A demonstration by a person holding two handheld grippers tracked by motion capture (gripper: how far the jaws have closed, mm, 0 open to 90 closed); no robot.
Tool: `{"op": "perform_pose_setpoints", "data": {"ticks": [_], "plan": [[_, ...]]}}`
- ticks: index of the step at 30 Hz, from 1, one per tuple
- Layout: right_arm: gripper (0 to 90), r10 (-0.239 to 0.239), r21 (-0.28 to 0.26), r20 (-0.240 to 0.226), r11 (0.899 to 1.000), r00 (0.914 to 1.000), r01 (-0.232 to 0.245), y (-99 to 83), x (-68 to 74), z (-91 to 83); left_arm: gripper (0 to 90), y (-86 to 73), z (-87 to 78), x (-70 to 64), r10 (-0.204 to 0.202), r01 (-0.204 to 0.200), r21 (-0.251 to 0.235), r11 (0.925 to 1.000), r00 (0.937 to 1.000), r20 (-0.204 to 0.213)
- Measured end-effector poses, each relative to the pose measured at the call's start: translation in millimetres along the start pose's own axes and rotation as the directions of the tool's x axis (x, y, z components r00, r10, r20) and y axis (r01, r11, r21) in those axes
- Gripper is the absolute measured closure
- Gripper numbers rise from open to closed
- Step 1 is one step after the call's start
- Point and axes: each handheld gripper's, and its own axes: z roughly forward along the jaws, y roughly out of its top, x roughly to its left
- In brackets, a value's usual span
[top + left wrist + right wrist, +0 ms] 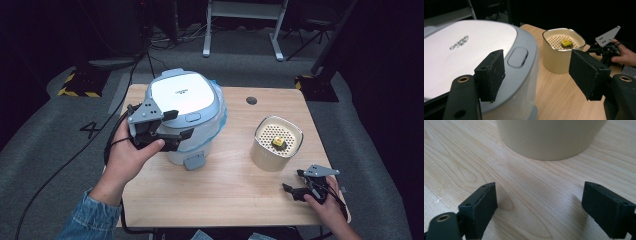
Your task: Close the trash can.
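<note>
1. So, the white bin [187, 112] stands on the desk [225, 185], lid closed; opening looks still undone.
2. Your left claw [172, 131] hangs spread at the bin's front rim, near its button [517, 57].
3. Your right claw [295, 190] rests spread beyond the cream container [276, 145], gripping nothing.
</note>
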Motion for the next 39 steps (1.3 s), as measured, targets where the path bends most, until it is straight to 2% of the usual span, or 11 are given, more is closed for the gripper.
{"op": "perform_pose_setpoints", "data": {"ticks": [3,6,11,20,24,30,33,35,39], "plan": [[13.3,-0.001,0.0,0.001,1.0,1.0,0.001,0.0,0.1,0.1,29.5,-8.9,-2.9,-2.6,-0.004,0.004,0.006,1.0,0.9999,-0.015],[12.2,0.004,0.003,0.016,1.0,0.9999,-0.005,0.7,2.5,1.0,29.9,-20.9,-3.6,-5.1,0.004,-0.003,0.023,0.9997,0.9987,-0.05],[11.5,0.005,0.005,0.015,1.0,0.9999,-0.005,2.0,4.7,2.3,30.2,-41.9,0.2,-8.5,0.006,-0.002,0.06,0.9982,0.998,-0.063],[11.4,0.005,0.005,0.013,1.0,0.9999,-0.005,2.1,4.5,2.5,29.8,-76.1,-0.3,-10.7,-0.02,0.025,0.074,0.9969,0.9982,-0.056],[11.5,0.005,0.005,0.013,1.0,0.9999,-0.005,2.1,4.6,2.5,29.1,-96.5,-0.2,-10.1,-0.05,0.051,0.085,0.9951,0.9986,-0.019],[11.4,0.005,0.005,0.013,1.0,0.9999,-0.005,2.1,4.6,2.5,28.4,-122.2,0.8,-9.8,-0.075,0.077,0.087,0.9933,0.9968,-0.026],[11.4,0.005,0.005,0.013,1.0,0.9999,-0.005,2.1,4.6,2.5,28.2,-130.6,1.8,-5.7,-0.078,0.082,0.134,0.9876,0.9963,-0.038],[11.5,0.005,0.005,0.013,1.0,0.9999,-0.005,2.1,4.6,2.5,27.8,-136.6,2.1,-3.7,-0.093,0.099,0.139,0.9853,0.9945,-0.049],[11.4,0.005,0.005,0.013,1.0,0.9999,-0.005,2.1,4.6,2.5,27.5,-153.2,7.9,-3.0,-0.119,0.125,0.165,0.9783,0.9918,-0.046]]}}
